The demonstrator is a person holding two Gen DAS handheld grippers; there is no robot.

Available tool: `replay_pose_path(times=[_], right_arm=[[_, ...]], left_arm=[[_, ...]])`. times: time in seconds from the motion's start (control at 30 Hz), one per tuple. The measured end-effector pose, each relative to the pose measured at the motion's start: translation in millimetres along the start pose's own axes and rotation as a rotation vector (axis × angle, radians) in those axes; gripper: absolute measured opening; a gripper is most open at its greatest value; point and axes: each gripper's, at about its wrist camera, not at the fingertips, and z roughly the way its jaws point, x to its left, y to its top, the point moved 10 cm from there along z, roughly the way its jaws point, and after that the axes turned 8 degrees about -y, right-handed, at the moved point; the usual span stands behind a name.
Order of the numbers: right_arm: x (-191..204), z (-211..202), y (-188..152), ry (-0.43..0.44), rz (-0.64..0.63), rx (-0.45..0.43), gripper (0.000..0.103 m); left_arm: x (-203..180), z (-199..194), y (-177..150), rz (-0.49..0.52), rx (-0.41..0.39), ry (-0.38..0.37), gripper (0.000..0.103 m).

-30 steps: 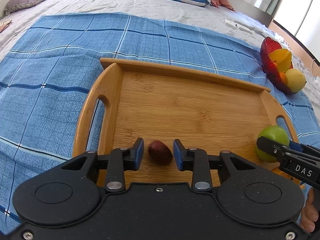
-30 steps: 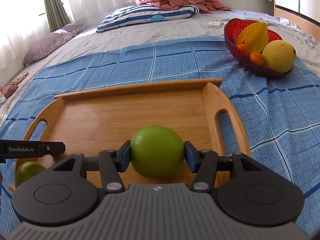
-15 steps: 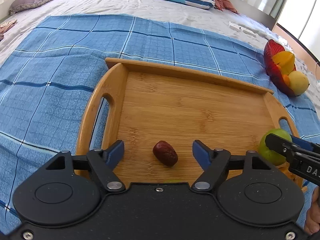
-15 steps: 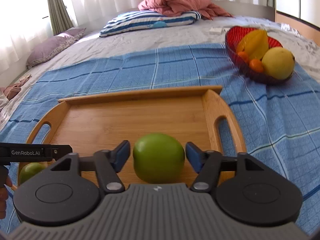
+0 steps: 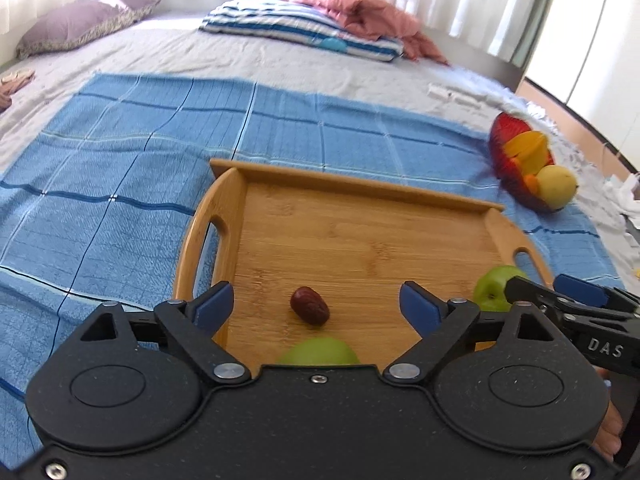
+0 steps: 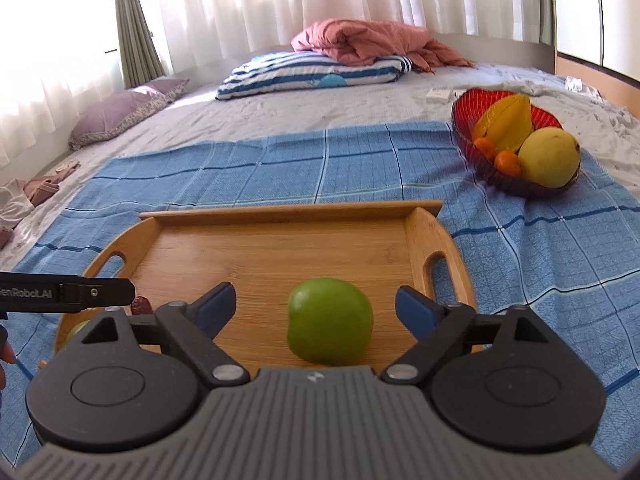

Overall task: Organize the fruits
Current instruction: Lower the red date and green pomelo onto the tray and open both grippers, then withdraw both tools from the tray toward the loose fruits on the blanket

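on the left side, the left claw (image 5: pixel 316 304) is hanging over the near edge of the wooden tray (image 5: pixel 360 240), its jaws opening wide and gripping nothing. a small dark red fruit (image 5: pixel 310 311) is lying on the tray between the 2 blue pads (image 5: pixel 212 306), touching neither. a green apple (image 5: pixel 318 352) is sitting just below it, half hidden by the claw's black body. further right, the right claw (image 6: pixel 316 308) is also opening, its pads well clear of a second green apple (image 6: pixel 330 320) that is resting on the tray between them, near the right handle (image 6: pixel 444 268). beyond this claw and to its right, a red bowl (image 6: pixel 476 160) is sitting on the blue checked cloth (image 6: pixel 280 168), holding a yellow starfruit (image 6: pixel 506 122), 2 small oranges (image 6: pixel 508 162) and a big yellow fruit (image 6: pixel 550 156).
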Motion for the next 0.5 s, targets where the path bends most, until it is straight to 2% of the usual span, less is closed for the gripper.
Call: replay_pose_path(times=[0.23,0.5], right_arm=[[-2.6,-22.3,-3.4,0.019,-0.012,-0.064,0.100],[-12.2,-46.0,-15.5,0.033,0.019,-0.110,0.103]], left_arm=[[-24.6,-30.6,-24.4,0.055,-0.070,-0.043,0.094],[-38.9,-54.1,-57.1,0.083,-0.108,-0.044,0.094]])
